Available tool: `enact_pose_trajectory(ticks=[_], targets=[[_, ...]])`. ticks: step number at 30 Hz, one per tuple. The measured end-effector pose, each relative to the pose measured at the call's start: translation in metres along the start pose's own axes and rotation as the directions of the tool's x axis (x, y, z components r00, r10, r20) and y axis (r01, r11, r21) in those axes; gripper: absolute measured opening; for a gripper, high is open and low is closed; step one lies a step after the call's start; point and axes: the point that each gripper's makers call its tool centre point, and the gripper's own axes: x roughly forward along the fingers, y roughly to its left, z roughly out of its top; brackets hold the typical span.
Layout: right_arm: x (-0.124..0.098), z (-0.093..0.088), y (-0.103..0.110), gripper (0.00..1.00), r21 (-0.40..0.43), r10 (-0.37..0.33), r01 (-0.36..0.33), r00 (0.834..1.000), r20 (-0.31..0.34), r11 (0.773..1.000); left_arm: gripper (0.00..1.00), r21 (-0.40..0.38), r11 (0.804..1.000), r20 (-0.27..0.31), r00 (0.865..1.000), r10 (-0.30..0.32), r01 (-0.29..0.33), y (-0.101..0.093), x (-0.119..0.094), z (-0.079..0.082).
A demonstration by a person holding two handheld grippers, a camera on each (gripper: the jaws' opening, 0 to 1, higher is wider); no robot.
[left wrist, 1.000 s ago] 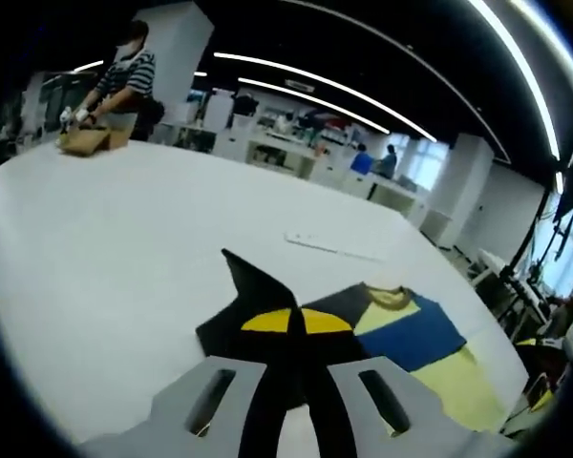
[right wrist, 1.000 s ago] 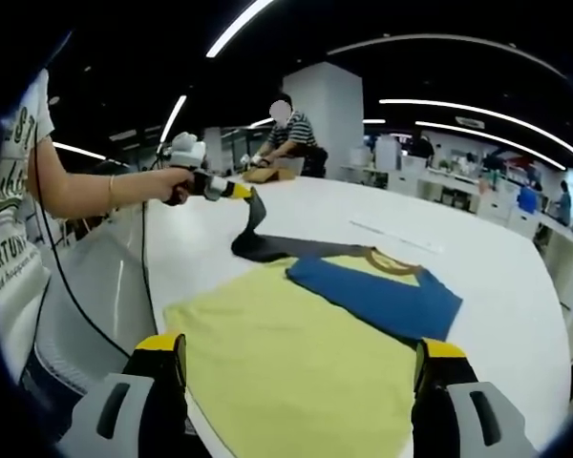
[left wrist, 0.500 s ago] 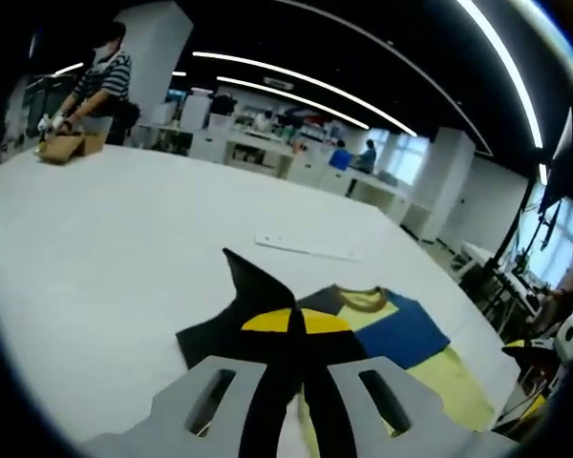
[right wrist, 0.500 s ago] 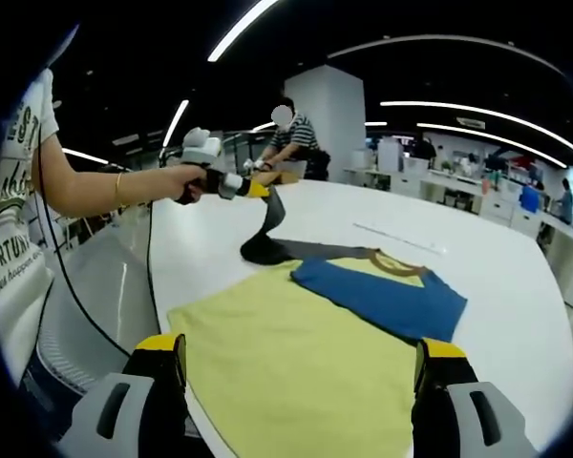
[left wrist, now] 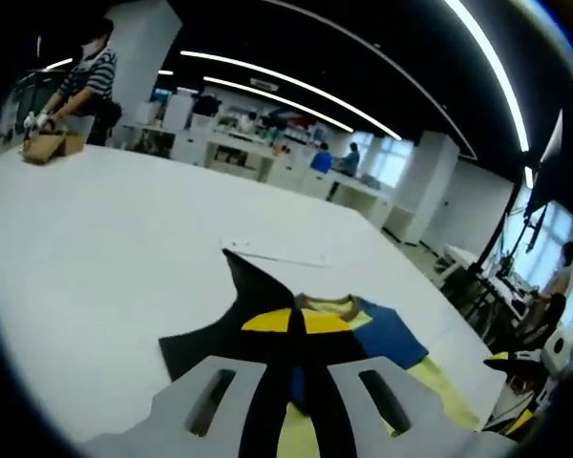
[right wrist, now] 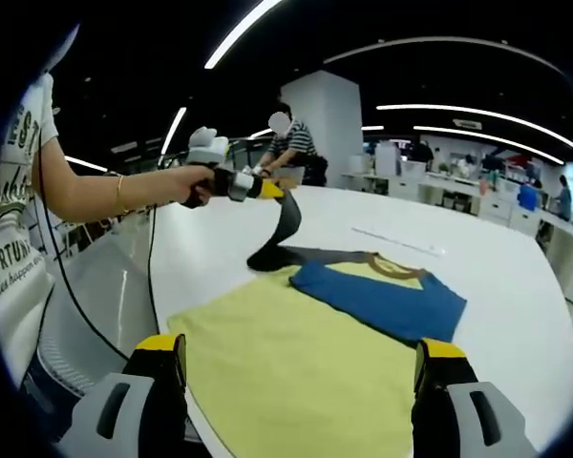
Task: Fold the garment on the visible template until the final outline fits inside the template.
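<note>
In the left gripper view the left gripper (left wrist: 296, 329) covers the near part of the dark sleeve (left wrist: 205, 348), and its shut jaws hide the spot where the cloth is pinched; the yellow body of the garment (left wrist: 449, 386) runs out past the lower right of the picture; in the right gripper view the garment's near hem (right wrist: 296, 420) is cut off at the bottom between the right gripper's (right wrist: 296, 358) jaws; any template outline on the white surface (right wrist: 501, 286) cannot be made out; the distant person (right wrist: 291, 143) and the things on the far desks are too small to tell.
</note>
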Motion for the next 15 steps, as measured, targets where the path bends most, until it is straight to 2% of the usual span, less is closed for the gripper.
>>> enact_pose_trajectory(ticks=[9, 11, 15], targets=[[-0.001, -0.005, -0.002, 0.99, -0.006, -0.007, 0.006, 1.000, -0.016, 1.000, 0.00, 0.010, 0.999, -0.005, 0.999, -0.043, 0.043, -0.023, 0.014, 0.003], [-0.001, -0.005, -0.004, 0.99, -0.006, -0.015, 0.015, 1.000, -0.012, 1.000, 0.00, -0.008, 0.996, 0.019, 0.996, -0.084, 0.084, -0.034, 0.017, 0.007], [-0.001, -0.006, -0.005, 0.99, -0.005, -0.014, 0.014, 1.000, -0.014, 1.000, 0.00, 0.007, 0.996, 0.007, 0.996, -0.091, 0.091, -0.043, 0.024, 0.007]])
